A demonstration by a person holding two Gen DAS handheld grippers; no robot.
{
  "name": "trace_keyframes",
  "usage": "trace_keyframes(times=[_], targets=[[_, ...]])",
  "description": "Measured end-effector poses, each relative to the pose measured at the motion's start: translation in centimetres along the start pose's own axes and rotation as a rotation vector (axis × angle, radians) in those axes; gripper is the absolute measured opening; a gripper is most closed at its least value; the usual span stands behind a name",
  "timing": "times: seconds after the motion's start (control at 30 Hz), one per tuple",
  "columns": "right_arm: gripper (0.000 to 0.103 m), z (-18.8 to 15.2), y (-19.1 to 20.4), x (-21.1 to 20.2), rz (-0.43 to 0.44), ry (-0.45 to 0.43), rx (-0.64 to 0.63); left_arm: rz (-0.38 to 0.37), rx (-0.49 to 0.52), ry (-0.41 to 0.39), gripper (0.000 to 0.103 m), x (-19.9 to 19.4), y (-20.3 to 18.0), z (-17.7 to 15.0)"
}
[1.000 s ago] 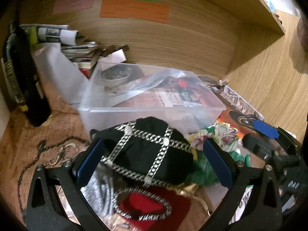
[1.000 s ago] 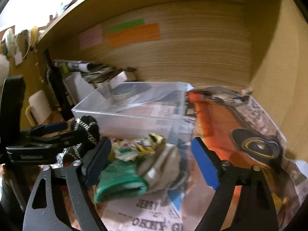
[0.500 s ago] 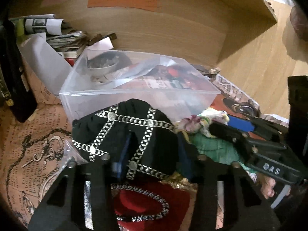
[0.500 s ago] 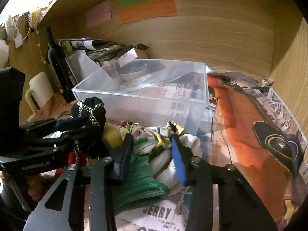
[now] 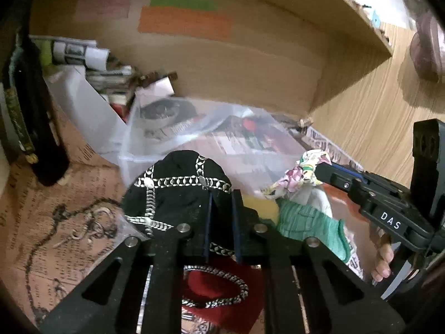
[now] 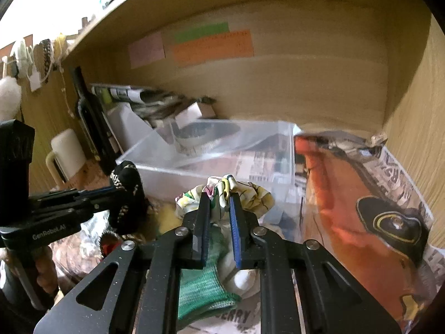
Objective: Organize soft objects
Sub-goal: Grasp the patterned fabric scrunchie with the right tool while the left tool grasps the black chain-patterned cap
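Note:
My left gripper (image 5: pixel 222 197) is shut on a black soft cap with silver chain trim (image 5: pixel 178 186), held up in front of a clear plastic box (image 5: pixel 194 142). The cap also shows in the right wrist view (image 6: pixel 126 192). A red chain-trimmed piece (image 5: pixel 214 286) hangs or lies below it. My right gripper (image 6: pixel 218 203) is shut on a floral cloth bundle (image 6: pixel 250 194) with a green-cuffed glove (image 6: pixel 203 284) hanging under it; the bundle shows in the left wrist view (image 5: pixel 297 172). The clear box (image 6: pixel 222 150) stands just behind both.
A dark bottle (image 5: pixel 30 117) and a paper stack (image 5: pixel 91 64) stand at the back left. A white mug (image 6: pixel 66 150) is at the left. Printed newspaper (image 6: pixel 361 194) covers the shelf floor. Wooden walls close the back and right. A thin chain (image 5: pixel 78 222) lies left.
Both grippers went from wide open to shut, the left on the black cap, the right on the floral bundle. Both items have since lifted slightly toward the clear box.

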State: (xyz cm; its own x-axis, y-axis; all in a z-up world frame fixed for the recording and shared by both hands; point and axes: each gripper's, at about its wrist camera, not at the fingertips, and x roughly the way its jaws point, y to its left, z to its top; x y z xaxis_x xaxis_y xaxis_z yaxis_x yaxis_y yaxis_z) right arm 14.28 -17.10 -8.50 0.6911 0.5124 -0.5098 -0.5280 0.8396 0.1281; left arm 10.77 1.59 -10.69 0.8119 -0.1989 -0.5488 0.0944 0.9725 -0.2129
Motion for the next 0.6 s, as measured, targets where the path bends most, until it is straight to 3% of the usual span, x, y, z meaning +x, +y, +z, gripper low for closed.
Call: trace_keyframes(times=[0.6], targets=[[0.012, 4.4, 0.6, -3.1, 0.008, -0.187, -0.026, 0.042, 0.024, -0.229, 0.011, -6.4, -0.2, 5.8]])
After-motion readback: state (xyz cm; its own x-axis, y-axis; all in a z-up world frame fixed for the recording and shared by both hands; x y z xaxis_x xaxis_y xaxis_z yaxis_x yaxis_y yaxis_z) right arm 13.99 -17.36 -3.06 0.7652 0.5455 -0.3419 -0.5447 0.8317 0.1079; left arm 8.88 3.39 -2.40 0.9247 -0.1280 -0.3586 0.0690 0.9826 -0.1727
